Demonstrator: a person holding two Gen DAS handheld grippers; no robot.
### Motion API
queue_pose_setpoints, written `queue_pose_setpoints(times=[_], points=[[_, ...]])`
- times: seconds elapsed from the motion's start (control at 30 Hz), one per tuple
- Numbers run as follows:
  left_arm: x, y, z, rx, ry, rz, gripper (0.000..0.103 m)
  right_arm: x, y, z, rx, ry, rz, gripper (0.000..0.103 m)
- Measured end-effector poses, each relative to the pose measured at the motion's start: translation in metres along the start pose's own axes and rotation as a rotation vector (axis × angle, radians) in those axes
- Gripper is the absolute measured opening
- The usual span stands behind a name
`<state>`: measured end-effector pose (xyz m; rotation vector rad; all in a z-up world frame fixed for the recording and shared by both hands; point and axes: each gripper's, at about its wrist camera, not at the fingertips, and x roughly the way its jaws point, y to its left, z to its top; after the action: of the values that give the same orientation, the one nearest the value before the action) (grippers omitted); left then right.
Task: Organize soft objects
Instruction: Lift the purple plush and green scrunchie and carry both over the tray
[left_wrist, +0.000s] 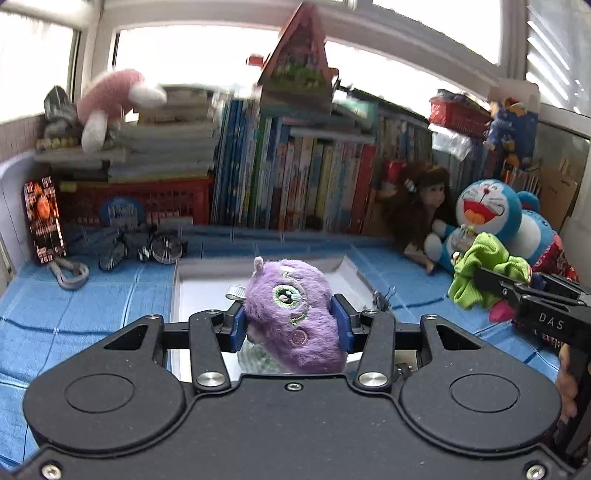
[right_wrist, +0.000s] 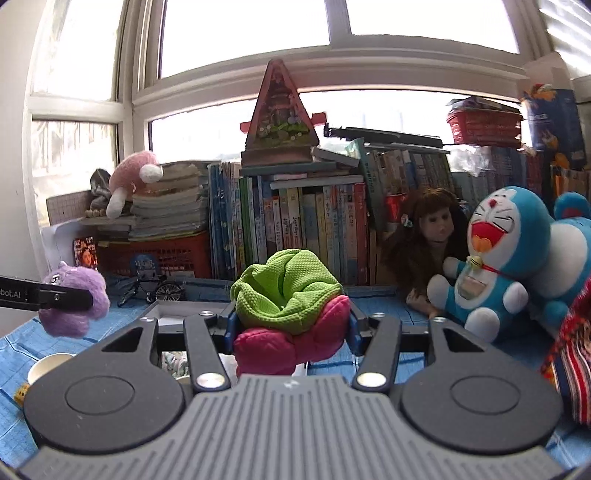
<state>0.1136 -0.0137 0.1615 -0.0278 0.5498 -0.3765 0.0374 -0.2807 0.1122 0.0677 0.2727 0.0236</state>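
My left gripper (left_wrist: 291, 326) is shut on a purple furry plush (left_wrist: 291, 317) with a green eye, its blue pads pressing both sides, held above a white tray (left_wrist: 354, 280). The same purple plush (right_wrist: 74, 299) shows at the left in the right wrist view, pinched by the left gripper's fingers (right_wrist: 62, 297). My right gripper (right_wrist: 291, 325) is shut on a green and pink soft bundle (right_wrist: 288, 291); that bundle (left_wrist: 484, 273) appears at the right in the left wrist view, held off the table.
A blue cat plush (right_wrist: 506, 258) and a brown-haired doll (right_wrist: 432, 236) sit at the right on the blue mat (left_wrist: 74, 314). Books (right_wrist: 295, 221) and a red basket (left_wrist: 140, 199) line the back. A pink plush (left_wrist: 110, 99) lies on stacked papers. A paper cup (right_wrist: 46, 365) stands front left.
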Motion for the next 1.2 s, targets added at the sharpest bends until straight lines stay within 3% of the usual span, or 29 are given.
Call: queue_pose_setpoints(times=[0.2, 0.5, 0.7, 1.0, 1.2], points=[[0.038, 0.029, 0.016, -0.052, 0.126, 0.045, 0.044, 0.025, 0.003, 0.009, -0.034, 0.068, 0.040, 0.057], [0.101, 0.063, 0.017, -0.112, 0.325, 0.080, 0.044, 0.079, 0.017, 0.008, -0.103, 0.255, 0.059, 0.057], [0.137, 0.077, 0.015, -0.191, 0.442, 0.042, 0.044, 0.121, 0.024, 0.004, -0.144, 0.407, 0.030, 0.057], [0.171, 0.082, 0.013, -0.222, 0.496, 0.059, 0.044, 0.162, 0.026, -0.005, -0.113, 0.546, 0.015, 0.057], [0.187, 0.084, 0.012, -0.242, 0.518, 0.069, 0.045, 0.175, 0.034, -0.009, -0.100, 0.578, 0.047, 0.058]])
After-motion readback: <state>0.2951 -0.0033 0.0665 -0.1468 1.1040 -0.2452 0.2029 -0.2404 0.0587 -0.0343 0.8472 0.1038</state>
